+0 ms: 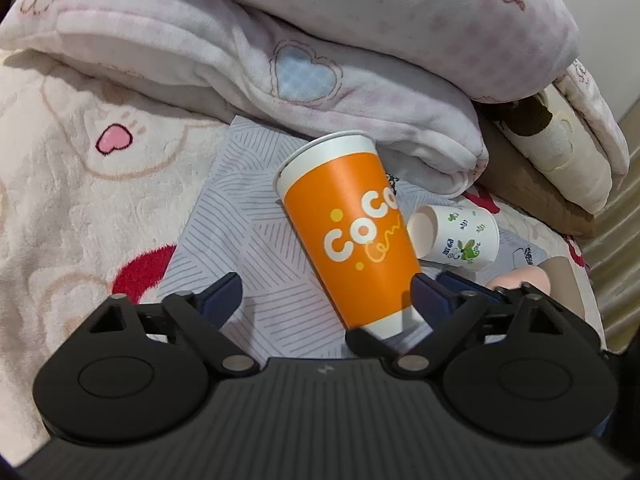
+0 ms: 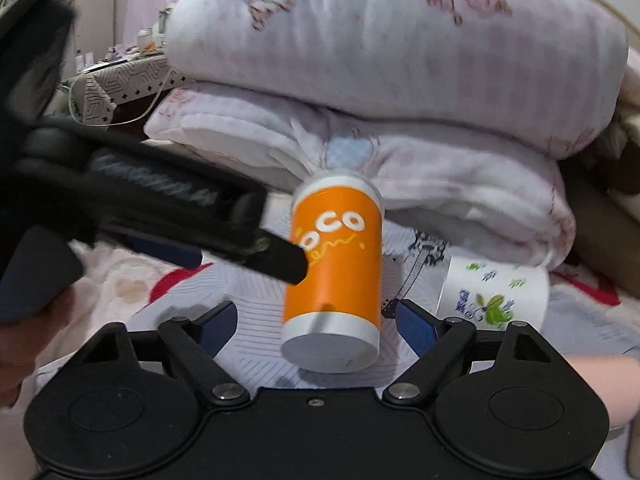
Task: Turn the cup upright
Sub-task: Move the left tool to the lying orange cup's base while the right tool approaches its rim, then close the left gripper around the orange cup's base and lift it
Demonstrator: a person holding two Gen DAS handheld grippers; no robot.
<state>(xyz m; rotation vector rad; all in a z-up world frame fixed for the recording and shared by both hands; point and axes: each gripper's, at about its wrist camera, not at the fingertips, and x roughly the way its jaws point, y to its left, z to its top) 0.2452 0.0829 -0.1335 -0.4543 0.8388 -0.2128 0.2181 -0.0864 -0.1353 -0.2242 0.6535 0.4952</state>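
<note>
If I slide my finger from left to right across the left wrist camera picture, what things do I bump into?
Pink heart on the blanket → striped grey cloth → orange cup → small white cup with green drawings, lying on its side.

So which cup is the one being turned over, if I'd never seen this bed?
Start at the big folded pink-and-white blanket pile. Just in front of it lies a grey striped cloth, and tipped over on that is the orange cup. Unlike the small white cup beside it, it is tall, orange, and lettered "CoCo".
</note>
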